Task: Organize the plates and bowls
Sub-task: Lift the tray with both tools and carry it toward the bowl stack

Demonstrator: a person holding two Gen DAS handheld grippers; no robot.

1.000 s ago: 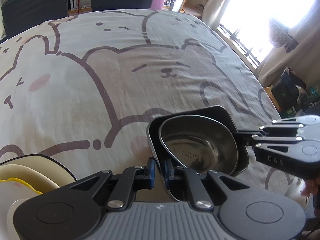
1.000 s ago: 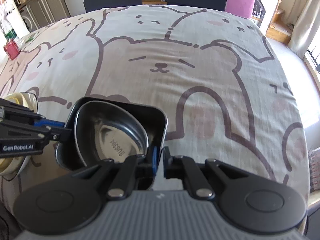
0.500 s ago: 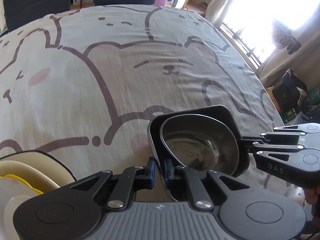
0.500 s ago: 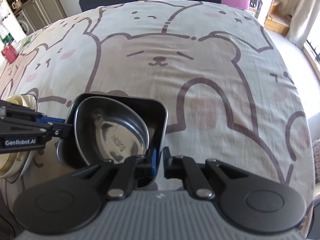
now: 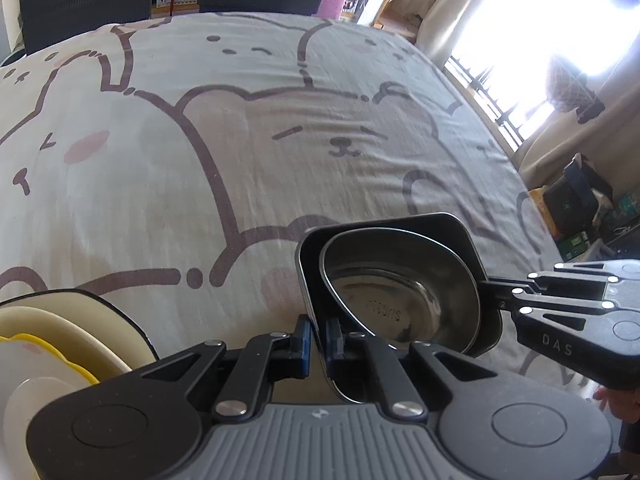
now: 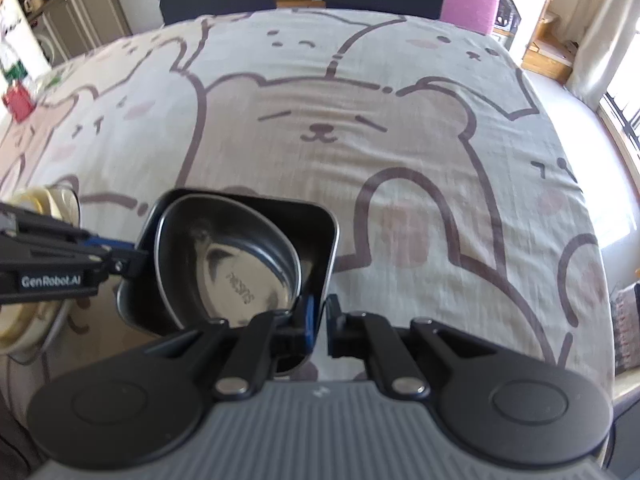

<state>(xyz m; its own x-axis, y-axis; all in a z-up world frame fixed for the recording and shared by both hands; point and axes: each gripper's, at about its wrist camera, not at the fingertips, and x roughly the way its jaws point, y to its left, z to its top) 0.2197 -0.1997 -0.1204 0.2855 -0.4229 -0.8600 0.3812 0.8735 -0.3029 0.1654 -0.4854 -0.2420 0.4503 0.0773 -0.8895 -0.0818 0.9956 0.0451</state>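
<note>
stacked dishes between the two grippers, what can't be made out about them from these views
- Underside of the black square dish: hidden in both views by its own walls, so whether it rests on the bear-print cloth or hangs clear is unclear.
- Near rim of the steel bowl: left wrist view, covered by the left gripper.
- Stamped lettering in the bowl: too small and glare-washed, both views.
- Cream and yellow dishes: left wrist view, cut off by the frame edge.

Both wrist views look steeply down, close over the shared nested bowls [image 5: 400, 300].
</note>
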